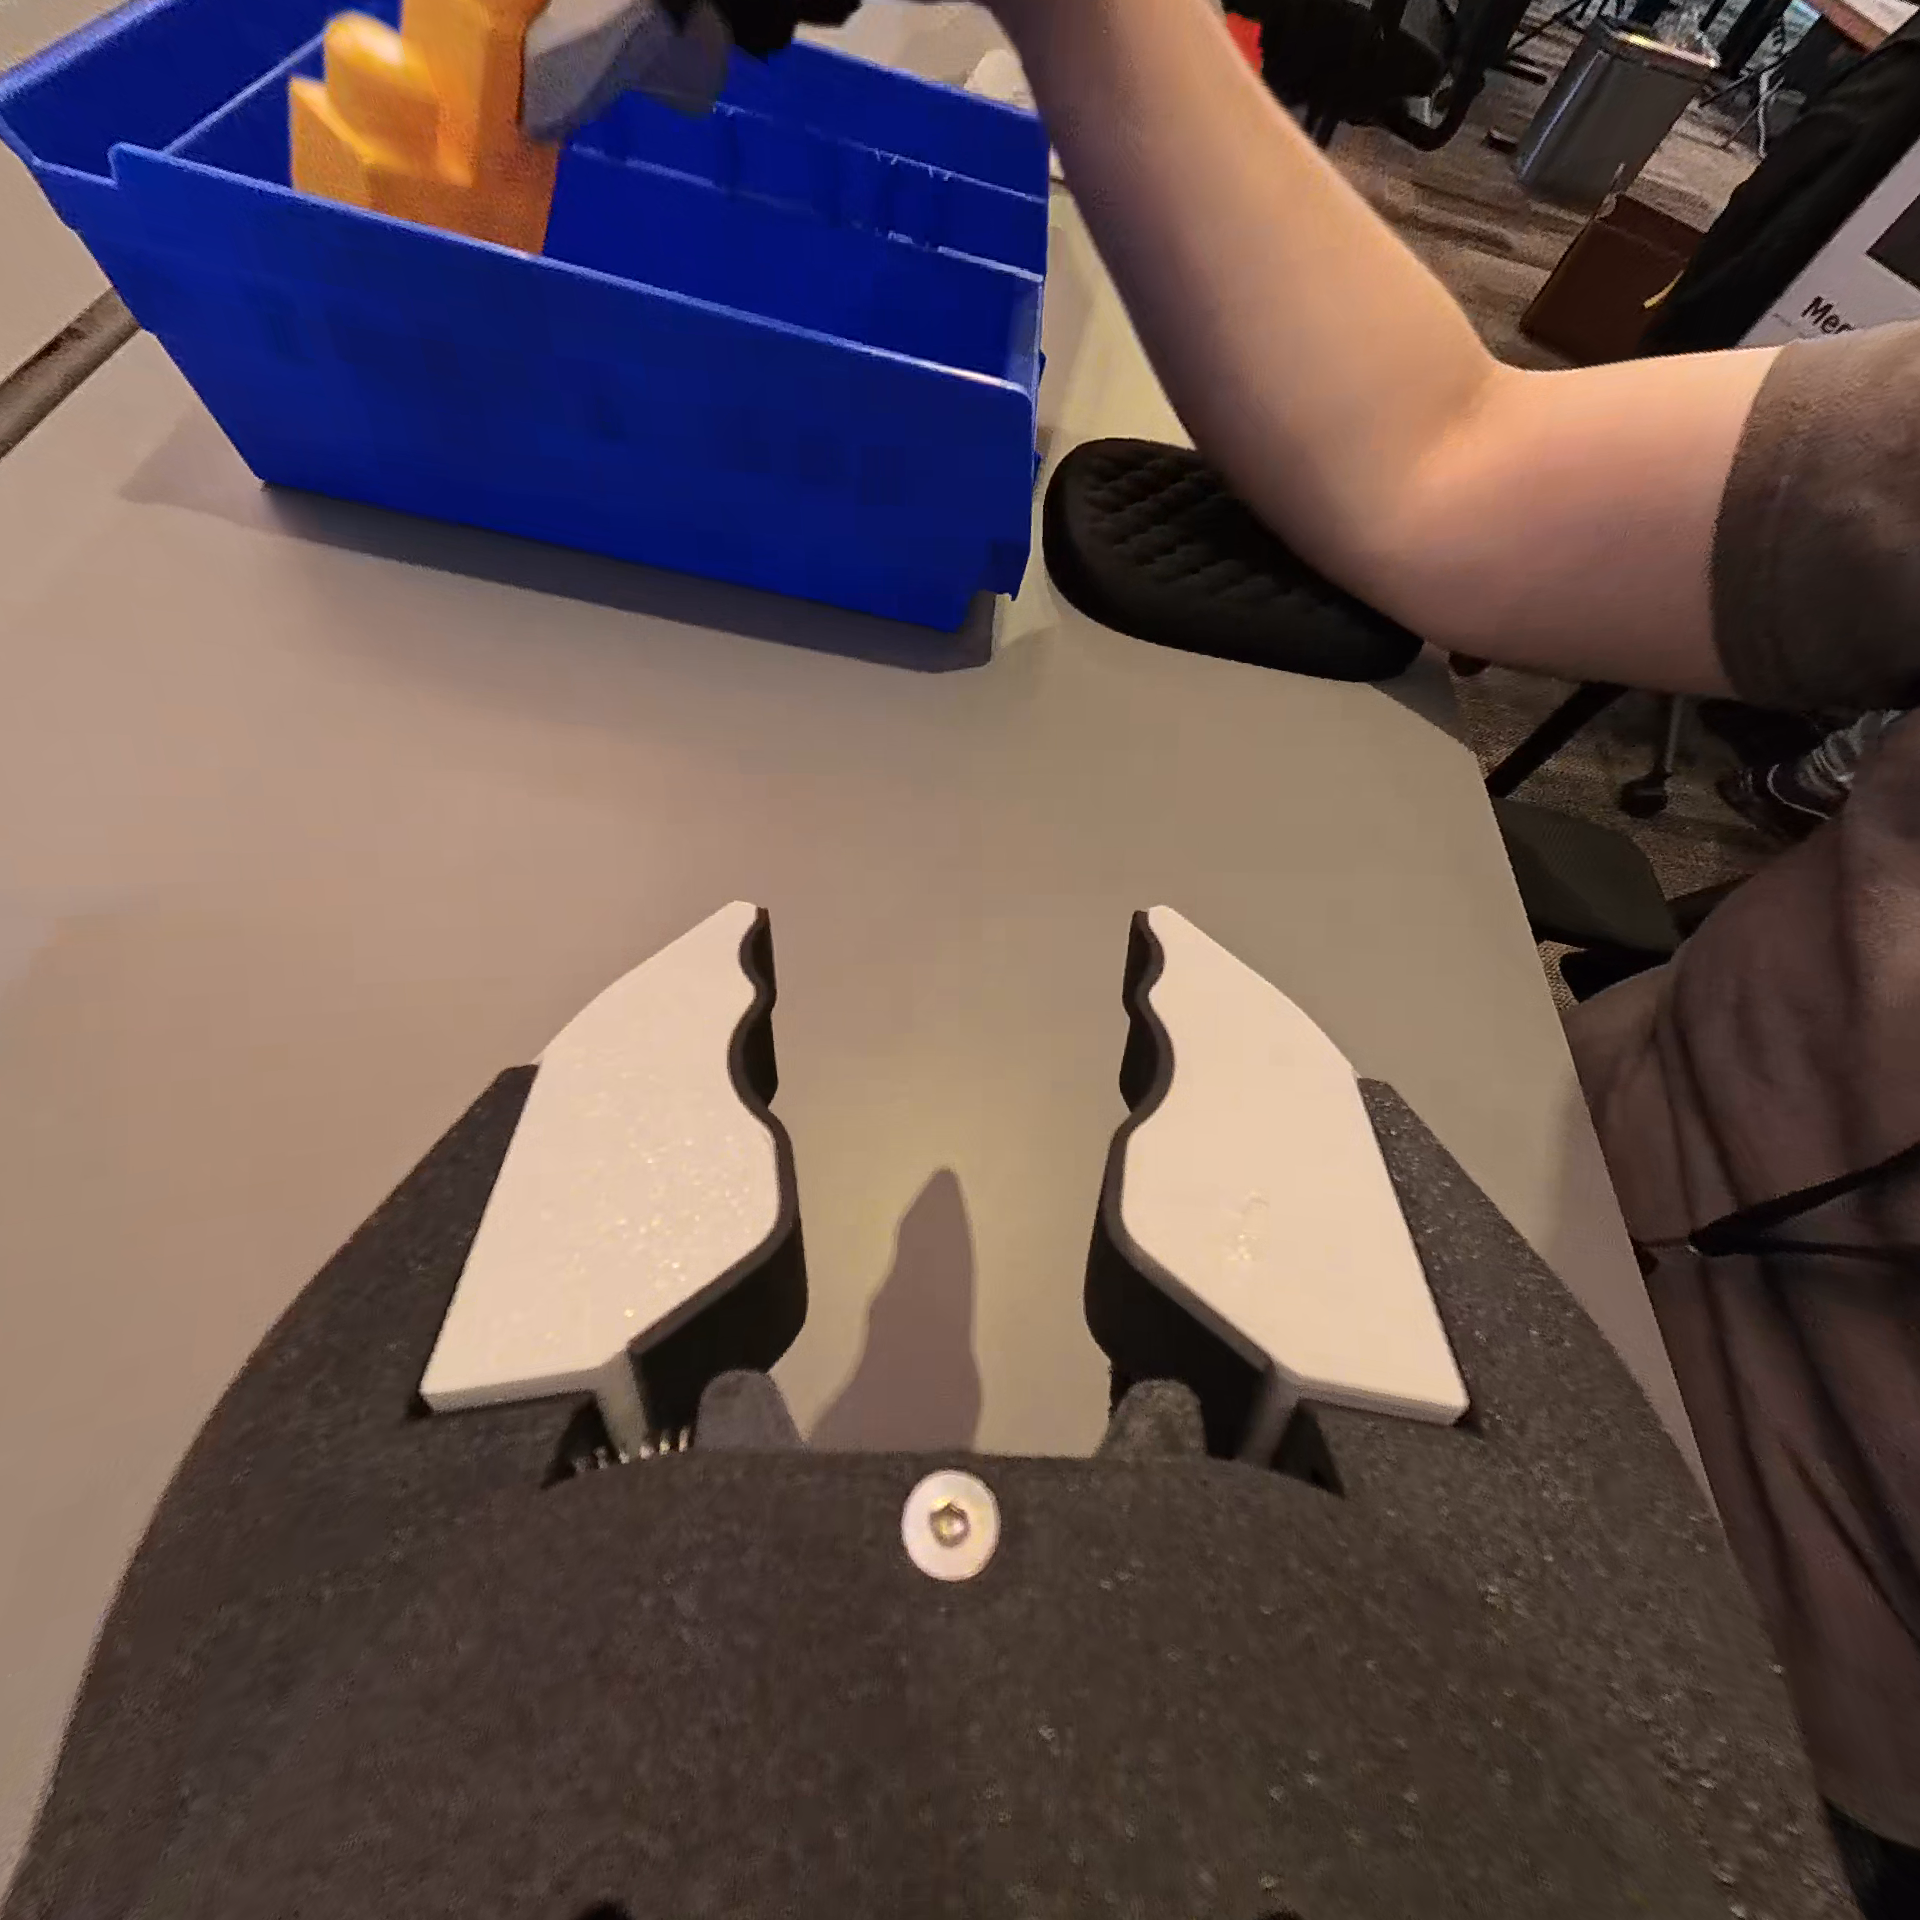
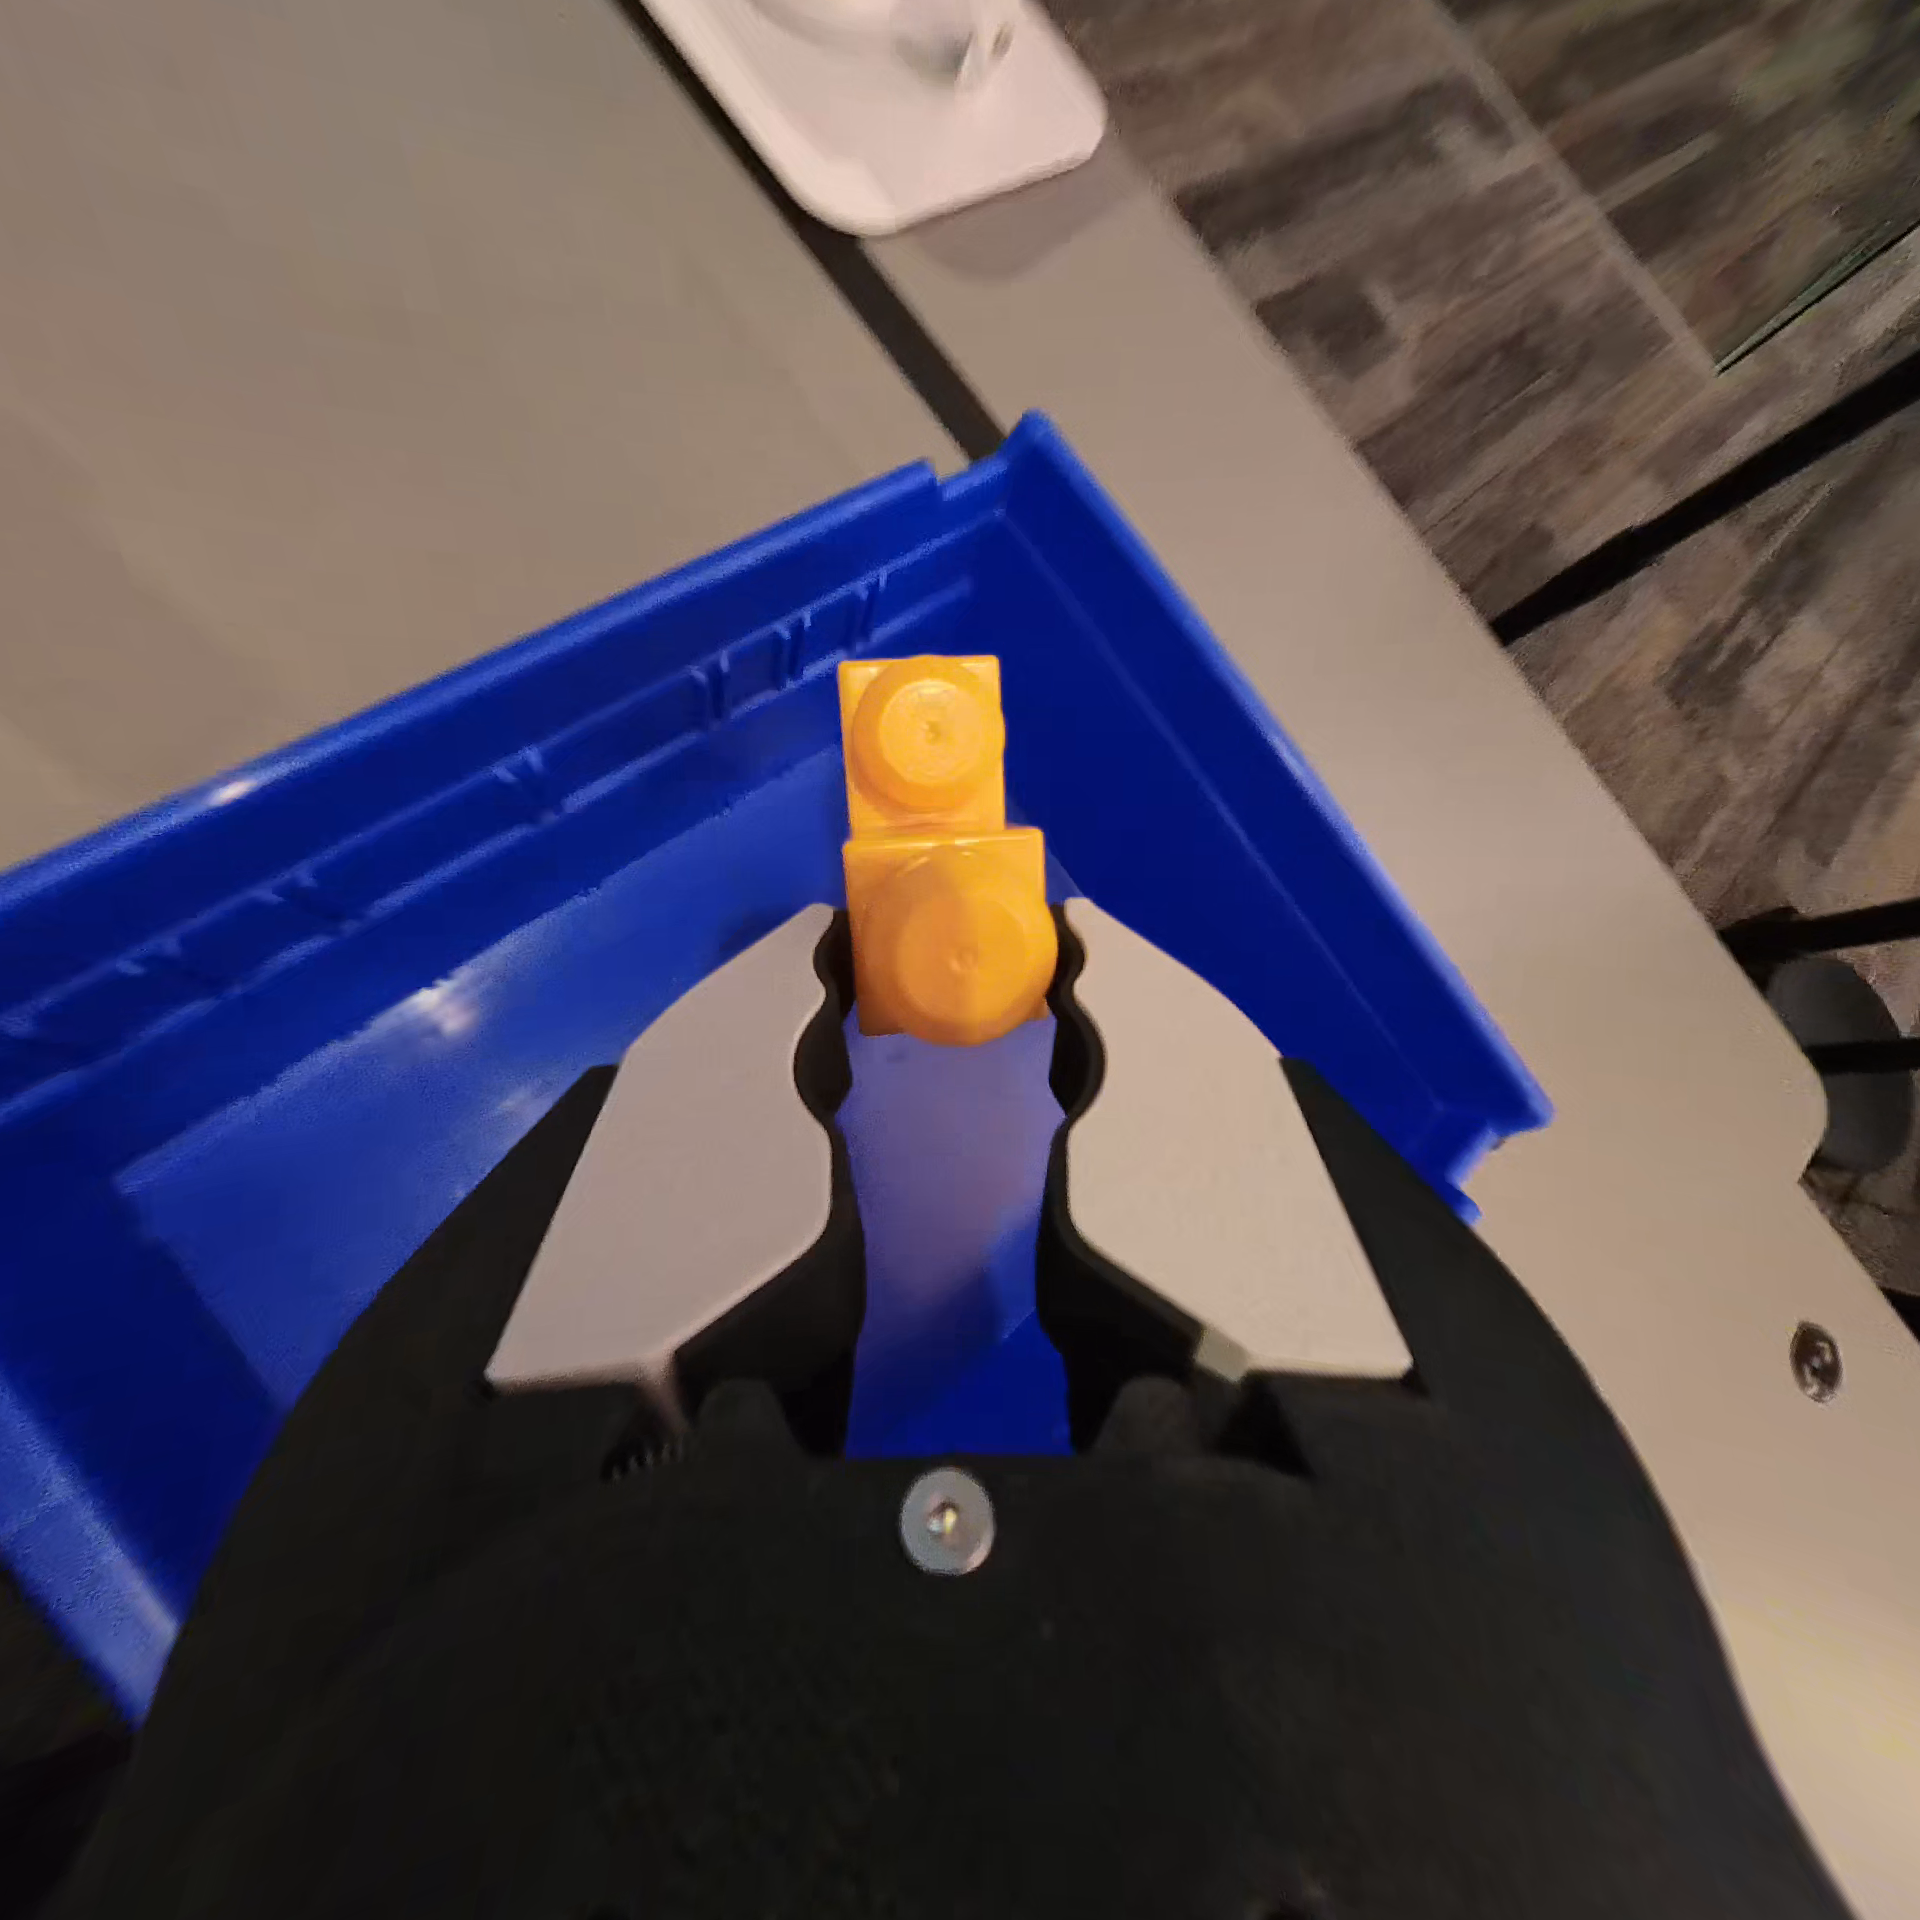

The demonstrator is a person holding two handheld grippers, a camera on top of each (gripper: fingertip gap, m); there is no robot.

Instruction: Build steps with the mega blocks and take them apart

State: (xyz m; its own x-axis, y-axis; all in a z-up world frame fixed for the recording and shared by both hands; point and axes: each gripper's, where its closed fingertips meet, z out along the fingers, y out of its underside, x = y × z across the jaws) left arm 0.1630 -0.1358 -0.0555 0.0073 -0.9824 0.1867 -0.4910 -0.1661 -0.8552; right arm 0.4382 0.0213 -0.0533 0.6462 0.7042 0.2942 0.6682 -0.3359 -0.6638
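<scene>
Over blue bin (image 2: pixel 1195 727), right gripper (image 2: pixel 951 971) clamping orange blocks (image 2: pixel 935 831)

Soft, warm indoor light from overhead. The left gripper (image 1: pixel 951 997) casts a faint shadow on the glossy table (image 1: pixel 312 935). Motion blur smears the blue bin (image 2: pixel 520 748) and floor (image 2: pixel 1558 312). Wide-angle bending curves the picture edges.
</scene>
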